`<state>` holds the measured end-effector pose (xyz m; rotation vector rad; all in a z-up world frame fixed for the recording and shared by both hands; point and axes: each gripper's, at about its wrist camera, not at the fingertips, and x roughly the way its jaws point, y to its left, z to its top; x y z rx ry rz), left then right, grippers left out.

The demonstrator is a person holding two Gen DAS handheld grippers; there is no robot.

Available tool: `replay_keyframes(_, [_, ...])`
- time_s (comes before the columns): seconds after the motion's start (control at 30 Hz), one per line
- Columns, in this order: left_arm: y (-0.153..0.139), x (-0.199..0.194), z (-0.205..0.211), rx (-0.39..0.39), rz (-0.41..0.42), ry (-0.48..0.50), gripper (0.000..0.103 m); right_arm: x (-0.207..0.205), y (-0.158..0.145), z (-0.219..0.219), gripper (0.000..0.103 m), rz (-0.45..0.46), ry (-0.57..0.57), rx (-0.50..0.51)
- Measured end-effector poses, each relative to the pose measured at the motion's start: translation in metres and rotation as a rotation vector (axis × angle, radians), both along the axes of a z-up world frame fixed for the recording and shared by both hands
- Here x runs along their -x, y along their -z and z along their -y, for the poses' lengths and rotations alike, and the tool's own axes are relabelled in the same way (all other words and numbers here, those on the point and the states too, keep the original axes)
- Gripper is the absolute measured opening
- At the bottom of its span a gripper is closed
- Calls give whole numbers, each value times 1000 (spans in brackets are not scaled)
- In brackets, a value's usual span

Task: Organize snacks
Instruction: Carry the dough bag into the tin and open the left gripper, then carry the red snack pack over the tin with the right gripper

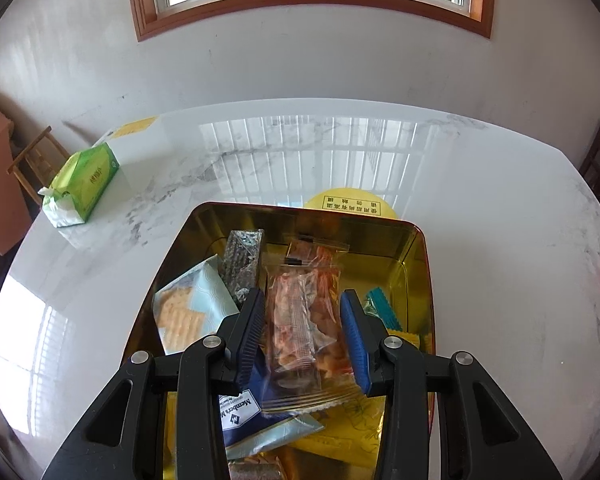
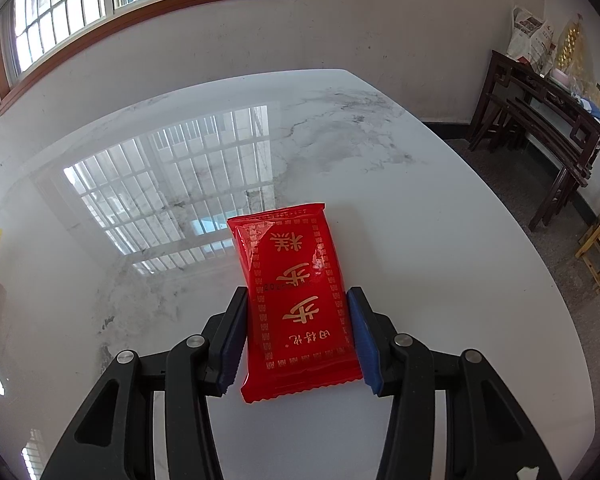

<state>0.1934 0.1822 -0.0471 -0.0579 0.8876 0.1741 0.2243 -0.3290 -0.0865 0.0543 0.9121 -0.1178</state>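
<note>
"Member's M" pkt (image 1: 240,414) under L gripper (image 1: 303,300)

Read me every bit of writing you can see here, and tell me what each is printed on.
"Member's M", cut off by the claw: dark blue packet in the tin.
"步步糕", gold characters seen upside down: red packet in the right claw.
Small gold script and a dark date stamp starting "202": same red packet, otherwise unreadable.
Chinese lines on the yellow sticker: too small.
Print on the green tissue pack: blurred.

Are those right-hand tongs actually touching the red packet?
Touching. The right wrist view shows both pads of the right tongs pressed against the red snack packet's long edges, with no gap.
</note>
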Motion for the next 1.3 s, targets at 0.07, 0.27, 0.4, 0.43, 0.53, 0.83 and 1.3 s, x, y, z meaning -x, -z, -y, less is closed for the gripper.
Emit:
replay_keyframes(0.07, [0, 0, 0, 0, 1, 1, 40, 0, 0, 0, 45, 0, 0, 1])
replay_keyframes(0.27, [-2, 0, -1, -8, 5, -7, 40, 0, 0, 0, 45, 0, 1, 2])
replay_keyframes(0.4, [-5, 2, -2, -30, 20, -20, 41, 0, 0, 0, 45, 0, 0, 2])
replay_keyframes(0.43, [-7, 3, -1, -40, 25, -22, 41, 0, 0, 0, 45, 0, 0, 2])
replay_keyframes(0.53, [-11, 10, 2, -83, 47, -35, 41, 0, 0, 0, 45, 0, 0, 3])
replay_keyframes(0.83, [-24, 34, -1, -116, 103, -44, 46, 6, -1, -4, 45, -1, 4, 13])
replay_keyframes(1.3, [-41, 90, -37, -130, 216, -74, 46, 33, -1, -35, 45, -2, -23, 17])
